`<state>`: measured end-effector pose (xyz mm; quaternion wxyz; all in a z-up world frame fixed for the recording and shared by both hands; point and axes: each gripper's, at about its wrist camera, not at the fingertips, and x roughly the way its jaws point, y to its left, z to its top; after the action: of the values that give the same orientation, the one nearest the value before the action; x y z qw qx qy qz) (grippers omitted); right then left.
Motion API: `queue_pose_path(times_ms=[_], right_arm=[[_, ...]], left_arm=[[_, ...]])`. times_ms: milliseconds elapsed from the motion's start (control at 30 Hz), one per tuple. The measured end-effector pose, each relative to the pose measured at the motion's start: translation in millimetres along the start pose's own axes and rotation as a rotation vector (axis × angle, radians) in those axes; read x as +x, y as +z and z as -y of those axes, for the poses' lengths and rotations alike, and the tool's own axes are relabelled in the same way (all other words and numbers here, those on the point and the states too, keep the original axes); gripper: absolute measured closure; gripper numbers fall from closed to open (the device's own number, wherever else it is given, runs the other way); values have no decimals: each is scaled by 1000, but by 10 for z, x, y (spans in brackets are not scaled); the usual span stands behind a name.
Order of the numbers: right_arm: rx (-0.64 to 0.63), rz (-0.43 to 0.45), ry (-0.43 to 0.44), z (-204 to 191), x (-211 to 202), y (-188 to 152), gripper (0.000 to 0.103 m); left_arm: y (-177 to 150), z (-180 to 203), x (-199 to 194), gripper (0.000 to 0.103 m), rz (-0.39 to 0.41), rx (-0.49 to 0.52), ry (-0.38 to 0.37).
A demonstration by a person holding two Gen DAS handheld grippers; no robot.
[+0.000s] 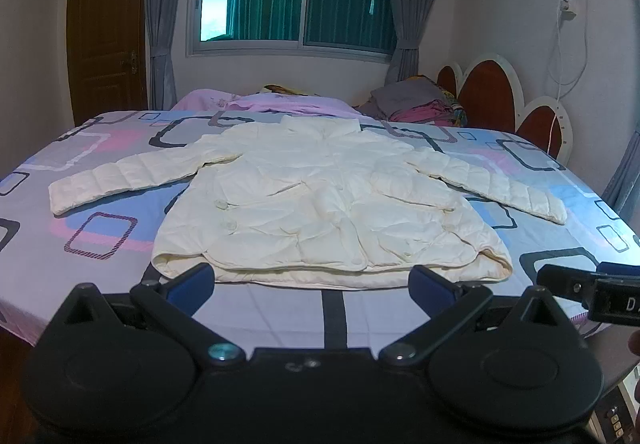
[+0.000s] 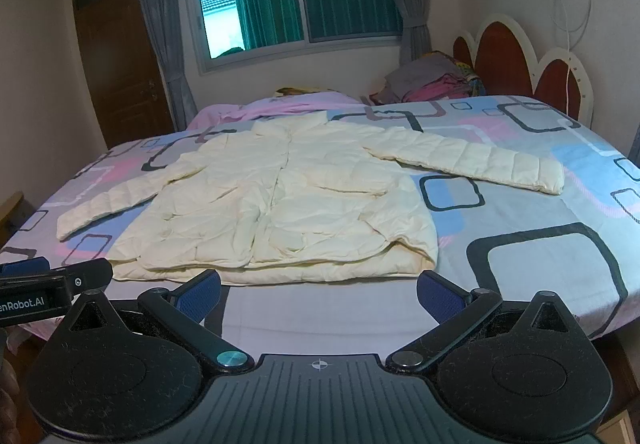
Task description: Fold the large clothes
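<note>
- The jacket (image 1: 320,200) is spread flat, front up, on the bed (image 1: 100,244); its hem is nearest, its collar at 12 o'clock, so the body's long axis runs straight away from both grippers.
- The sleeves are stretched out toward 9 and 3 o'clock.
- The hem is seen just beyond the left gripper (image 1: 312,290), dead ahead; from the right gripper (image 2: 320,294) the body sits ahead toward 11 o'clock and the right sleeve (image 2: 480,164) toward 1 o'clock.
- Neither gripper looks clearly nearer.
- Both pairs of fingers are spread wide, with nothing held or touched.
</note>
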<state>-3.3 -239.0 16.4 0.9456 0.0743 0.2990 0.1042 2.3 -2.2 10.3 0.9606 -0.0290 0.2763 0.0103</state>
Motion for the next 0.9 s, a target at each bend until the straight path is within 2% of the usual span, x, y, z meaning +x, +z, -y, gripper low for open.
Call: queue_pose_path(times_ms=[600, 900], right_arm=[[-3, -3, -2, 34, 23, -2, 0], [9, -1, -24, 127, 152, 94, 0]], left_arm=[[-23, -3, 40, 0, -9, -2, -1], [56, 34, 218, 0, -29, 16, -2]])
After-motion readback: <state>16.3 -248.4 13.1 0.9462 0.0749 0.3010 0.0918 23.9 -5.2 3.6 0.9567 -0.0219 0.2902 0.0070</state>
